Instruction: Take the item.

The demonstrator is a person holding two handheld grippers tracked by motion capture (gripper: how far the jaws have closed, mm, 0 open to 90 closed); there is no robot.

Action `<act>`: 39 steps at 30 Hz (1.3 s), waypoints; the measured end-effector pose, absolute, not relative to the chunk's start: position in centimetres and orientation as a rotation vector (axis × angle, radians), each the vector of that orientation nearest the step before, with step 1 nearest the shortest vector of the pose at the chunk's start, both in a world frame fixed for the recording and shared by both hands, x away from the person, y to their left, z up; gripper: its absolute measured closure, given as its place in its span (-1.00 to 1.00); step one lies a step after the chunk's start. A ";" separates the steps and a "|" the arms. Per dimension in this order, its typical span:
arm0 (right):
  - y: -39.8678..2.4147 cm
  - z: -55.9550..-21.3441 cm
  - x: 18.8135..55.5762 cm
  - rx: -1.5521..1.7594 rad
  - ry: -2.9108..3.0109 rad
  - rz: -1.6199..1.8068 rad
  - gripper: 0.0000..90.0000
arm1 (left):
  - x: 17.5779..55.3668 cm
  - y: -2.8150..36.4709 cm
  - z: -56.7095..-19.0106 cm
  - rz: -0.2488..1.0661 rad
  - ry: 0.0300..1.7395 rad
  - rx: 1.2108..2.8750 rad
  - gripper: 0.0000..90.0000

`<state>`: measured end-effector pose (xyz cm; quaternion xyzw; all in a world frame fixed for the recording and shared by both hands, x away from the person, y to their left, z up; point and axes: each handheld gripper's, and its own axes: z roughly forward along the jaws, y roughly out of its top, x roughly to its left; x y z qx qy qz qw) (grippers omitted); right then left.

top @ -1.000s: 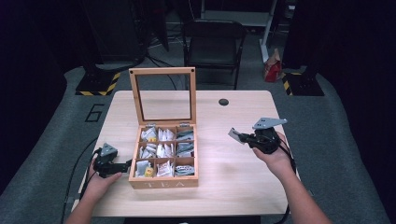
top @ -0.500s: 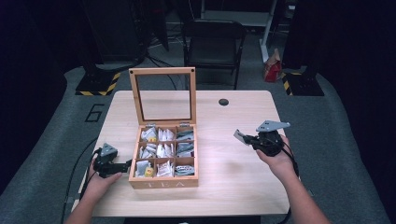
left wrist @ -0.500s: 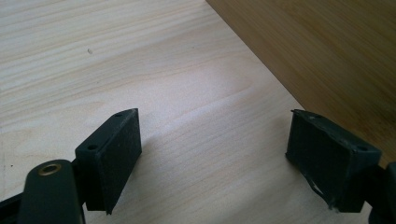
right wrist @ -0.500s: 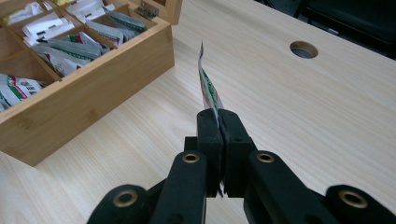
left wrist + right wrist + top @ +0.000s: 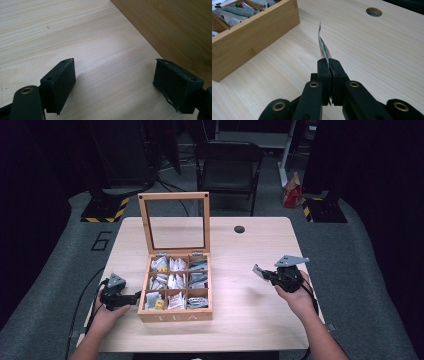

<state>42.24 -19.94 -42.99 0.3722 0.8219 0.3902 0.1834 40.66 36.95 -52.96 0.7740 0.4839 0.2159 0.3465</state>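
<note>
Two grippers work at my table (image 5: 250, 320) in the high view. A wooden box (image 5: 175, 312) marked TEA sits left of centre, its glass-paned lid (image 5: 174, 222) raised upright at the far edge. Its compartments hold packets (image 5: 175, 282) in three columns. My left gripper (image 5: 131, 298) rests on the table just left of the box, near its front corner, in my left hand (image 5: 102, 317). My right gripper (image 5: 264, 274) is held well right of the box by my right hand (image 5: 295, 295), a grey plate (image 5: 291, 261) on top of it. A small sachet (image 5: 258, 270) projects from its tip toward the box. A round hole (image 5: 239, 229) lies in the far part of the table, and a chair (image 5: 229, 170) stands beyond it.

Left gripper view: the left gripper (image 5: 113, 80) has its jaws spread wide with bare tabletop (image 5: 75, 32) between them, grasping nothing. The box's (image 5: 175, 32) plain side wall crosses the upper right, just beyond the right-hand jaw.

Right gripper view: the right gripper (image 5: 329, 65) has its jaws clenched on the lower edge of the sachet (image 5: 323, 47), which stands edge-on and rises above the table (image 5: 374, 62). I see green and red print on it, too small to read. The box (image 5: 249, 37) sits at upper left, apart from the sachet, with packets (image 5: 234, 11) in its open compartments. The hole (image 5: 374, 11) appears at the top.
</note>
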 end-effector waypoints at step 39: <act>-20.9 -47.4 41.4 1.118 2.291 1.014 0.90 | 40.7 37.0 -53.0 0.564 1.256 2.007 -0.61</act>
